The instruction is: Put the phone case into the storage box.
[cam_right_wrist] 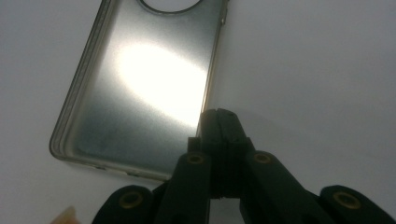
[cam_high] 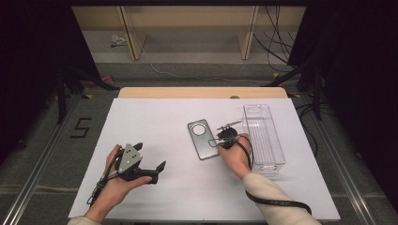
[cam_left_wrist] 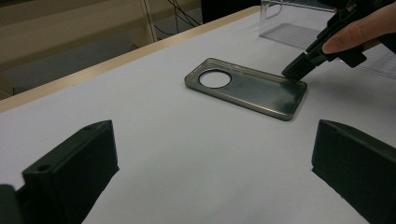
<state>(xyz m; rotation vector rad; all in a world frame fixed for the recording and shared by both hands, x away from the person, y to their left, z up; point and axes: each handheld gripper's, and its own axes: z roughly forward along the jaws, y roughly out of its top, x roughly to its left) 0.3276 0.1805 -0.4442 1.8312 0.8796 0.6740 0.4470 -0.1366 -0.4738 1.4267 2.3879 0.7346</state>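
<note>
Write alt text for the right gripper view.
The right tool, its black jaws shut, pinches the long edge of a translucent grey phone case lying open side up on a white table. A round camera cutout shows at the case's top.

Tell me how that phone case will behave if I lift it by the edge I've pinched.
The phone case looks thin and hollow, so probably light. The shut right gripper holds one side wall, so it may flex or droop. Its glossy surface could slip, and it lies flat, unlikely to roll.
</note>
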